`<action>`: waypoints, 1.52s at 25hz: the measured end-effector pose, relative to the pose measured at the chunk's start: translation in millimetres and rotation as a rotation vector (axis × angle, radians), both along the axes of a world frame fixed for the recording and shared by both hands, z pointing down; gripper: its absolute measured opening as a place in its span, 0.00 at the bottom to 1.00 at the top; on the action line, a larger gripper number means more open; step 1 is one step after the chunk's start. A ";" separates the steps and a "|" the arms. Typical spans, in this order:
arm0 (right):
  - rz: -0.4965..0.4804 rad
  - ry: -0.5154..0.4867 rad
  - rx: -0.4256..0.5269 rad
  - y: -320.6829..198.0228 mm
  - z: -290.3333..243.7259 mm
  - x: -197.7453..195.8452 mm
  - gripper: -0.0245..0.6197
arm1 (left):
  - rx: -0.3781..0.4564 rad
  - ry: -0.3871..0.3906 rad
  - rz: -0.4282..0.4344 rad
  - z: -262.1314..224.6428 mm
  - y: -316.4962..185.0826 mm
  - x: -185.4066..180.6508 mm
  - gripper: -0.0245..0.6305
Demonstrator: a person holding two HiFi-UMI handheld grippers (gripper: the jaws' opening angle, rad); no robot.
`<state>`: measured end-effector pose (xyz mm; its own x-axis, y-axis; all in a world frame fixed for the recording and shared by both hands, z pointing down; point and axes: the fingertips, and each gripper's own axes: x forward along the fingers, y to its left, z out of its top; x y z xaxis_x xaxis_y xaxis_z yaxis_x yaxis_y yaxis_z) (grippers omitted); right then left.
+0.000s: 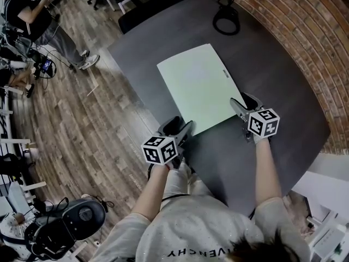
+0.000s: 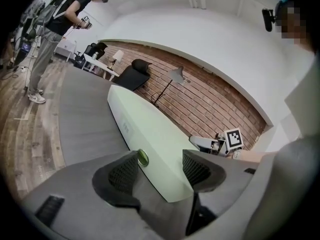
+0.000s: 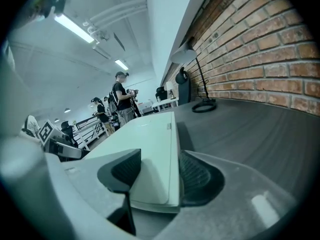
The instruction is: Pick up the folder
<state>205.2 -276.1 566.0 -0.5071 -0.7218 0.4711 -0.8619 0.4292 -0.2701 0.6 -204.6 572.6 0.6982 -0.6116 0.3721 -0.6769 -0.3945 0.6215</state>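
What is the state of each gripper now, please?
Left gripper: open, with a corner of the folder between its jaws.
Right gripper: open, with the folder's edge between its jaws.

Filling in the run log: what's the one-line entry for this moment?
stage: pre-grasp | folder: on table | left gripper: open, folder corner between jaws | right gripper: open, folder corner between jaws

left gripper [image 2: 160,156]: jaws apart | right gripper [image 3: 160,156]: jaws apart | both angled downward
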 end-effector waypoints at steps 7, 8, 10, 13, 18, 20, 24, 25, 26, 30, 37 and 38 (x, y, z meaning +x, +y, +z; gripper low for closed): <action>-0.042 -0.003 0.004 3.0 0.2 -16.3 0.40 | 0.018 -0.028 -0.020 -5.2 2.7 -10.6 0.45; -0.049 -0.003 0.006 3.3 0.0 -19.2 0.40 | 0.022 -0.040 -0.026 -5.4 3.3 -13.9 0.45; -0.061 0.001 0.007 3.8 -0.6 -24.9 0.40 | 0.025 -0.065 -0.039 -3.9 5.2 -21.1 0.45; -0.080 0.003 0.005 4.9 -1.2 -34.8 0.40 | 0.026 -0.082 -0.068 -2.2 8.3 -32.3 0.45; -0.099 0.002 0.005 5.5 -0.7 -46.4 0.40 | 0.029 -0.088 -0.098 -1.8 11.8 -42.8 0.45; -0.107 -0.001 0.005 6.1 -0.5 -51.0 0.40 | 0.025 -0.086 -0.105 -1.5 13.9 -46.2 0.45; -0.124 0.003 0.004 8.0 -1.2 -59.3 0.40 | 0.016 -0.078 -0.118 -1.6 18.3 -52.7 0.45; -0.127 0.004 0.004 8.6 -1.5 -61.2 0.40 | 0.016 -0.077 -0.119 -1.8 19.3 -54.0 0.45; -0.128 0.004 0.003 9.3 -1.6 -62.9 0.40 | 0.016 -0.075 -0.120 -2.0 20.2 -55.2 0.45; -0.132 0.004 0.006 10.8 -1.2 -69.4 0.40 | 0.014 -0.068 -0.128 -1.6 22.2 -60.5 0.45; -0.139 -0.001 0.009 14.1 -2.6 -80.3 0.40 | -0.008 -0.033 -0.166 -0.6 28.3 -71.4 0.45; -0.141 -0.002 0.009 14.8 -2.4 -81.6 0.40 | -0.010 -0.030 -0.170 -0.3 29.0 -72.8 0.45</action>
